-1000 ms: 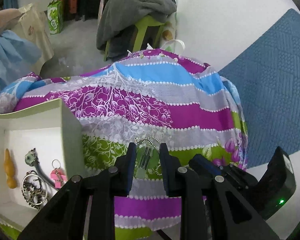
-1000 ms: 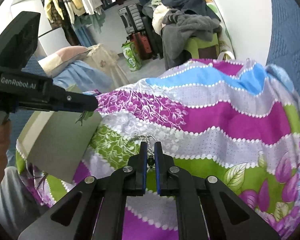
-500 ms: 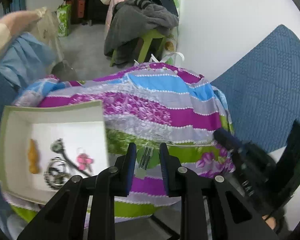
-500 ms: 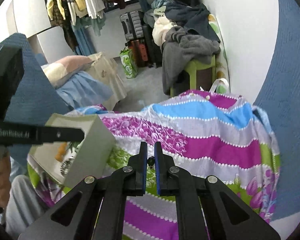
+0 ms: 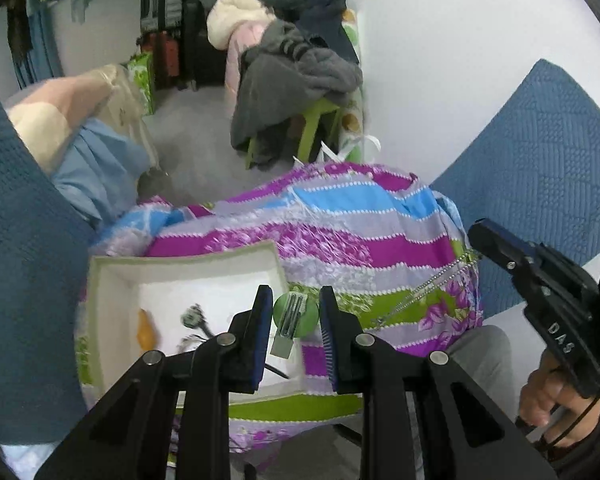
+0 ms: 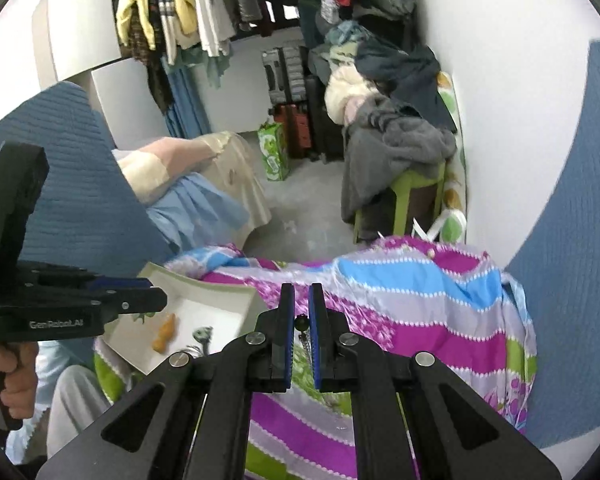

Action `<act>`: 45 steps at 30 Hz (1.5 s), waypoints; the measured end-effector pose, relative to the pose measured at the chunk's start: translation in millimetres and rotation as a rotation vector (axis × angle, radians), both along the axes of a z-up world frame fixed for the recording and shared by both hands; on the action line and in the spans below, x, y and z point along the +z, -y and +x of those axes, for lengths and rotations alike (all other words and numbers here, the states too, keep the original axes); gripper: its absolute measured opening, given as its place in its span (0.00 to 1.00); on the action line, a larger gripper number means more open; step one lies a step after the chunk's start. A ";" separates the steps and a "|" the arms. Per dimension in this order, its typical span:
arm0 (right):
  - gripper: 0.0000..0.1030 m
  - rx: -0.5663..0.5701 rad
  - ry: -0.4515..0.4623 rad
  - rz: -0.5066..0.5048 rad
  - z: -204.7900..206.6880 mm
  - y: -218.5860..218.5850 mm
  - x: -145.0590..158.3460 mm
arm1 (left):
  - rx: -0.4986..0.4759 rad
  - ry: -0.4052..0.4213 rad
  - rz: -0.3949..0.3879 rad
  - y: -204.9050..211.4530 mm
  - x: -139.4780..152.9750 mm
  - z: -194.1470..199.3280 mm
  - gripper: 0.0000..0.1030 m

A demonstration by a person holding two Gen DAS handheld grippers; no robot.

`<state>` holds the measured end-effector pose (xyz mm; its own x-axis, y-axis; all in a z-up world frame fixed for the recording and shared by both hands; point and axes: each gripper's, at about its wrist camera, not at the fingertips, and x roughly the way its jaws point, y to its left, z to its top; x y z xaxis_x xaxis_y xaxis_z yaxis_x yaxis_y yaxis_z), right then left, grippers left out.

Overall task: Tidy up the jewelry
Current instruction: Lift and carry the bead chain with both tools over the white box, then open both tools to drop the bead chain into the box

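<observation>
My left gripper (image 5: 292, 316) is shut on a round green pendant (image 5: 294, 314) with metal bars and holds it in the air above the right edge of a white box (image 5: 112, 304). A bead chain (image 5: 432, 288) runs from it to my right gripper (image 6: 299, 322), which is shut on the chain's other end (image 6: 300, 325). The box holds an orange piece (image 5: 146, 330) and a dark metal piece (image 5: 192, 316). The box also shows in the right wrist view (image 6: 224, 304). Both grippers are raised above the striped floral cloth (image 5: 340, 240).
A green stool piled with grey clothes (image 5: 296, 80) stands beyond the cloth. Blue quilted fabric (image 5: 548, 152) lies at right and left. A white wall (image 5: 440, 60) is at right. Suitcases (image 6: 296, 92) and hanging clothes fill the back.
Both grippers have risen well above the cloth, carrying the pendant and chain. The left gripper now hangs over the box's right edge. The chain is stretched between them.
</observation>
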<state>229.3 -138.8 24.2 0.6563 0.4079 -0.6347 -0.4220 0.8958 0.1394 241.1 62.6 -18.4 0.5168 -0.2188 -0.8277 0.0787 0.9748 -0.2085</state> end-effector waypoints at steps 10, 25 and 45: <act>0.05 0.082 0.097 0.046 -2.8 -50.1 61.5 | 0.035 0.070 0.018 -53.0 32.0 -1.0 0.22; 0.05 0.197 0.009 0.028 20.5 -113.6 30.4 | 0.118 0.016 -0.044 -108.9 -25.9 7.4 0.23; 0.05 0.211 -0.249 -0.134 36.1 -149.4 -113.0 | 0.147 -0.079 -0.106 -131.2 -129.6 14.0 0.23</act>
<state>265.3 10.5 -88.8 0.3851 0.4203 -0.8216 -0.5676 0.8098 0.1482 255.2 193.8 -148.0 0.4838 -0.2344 -0.8432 -0.0833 0.9468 -0.3109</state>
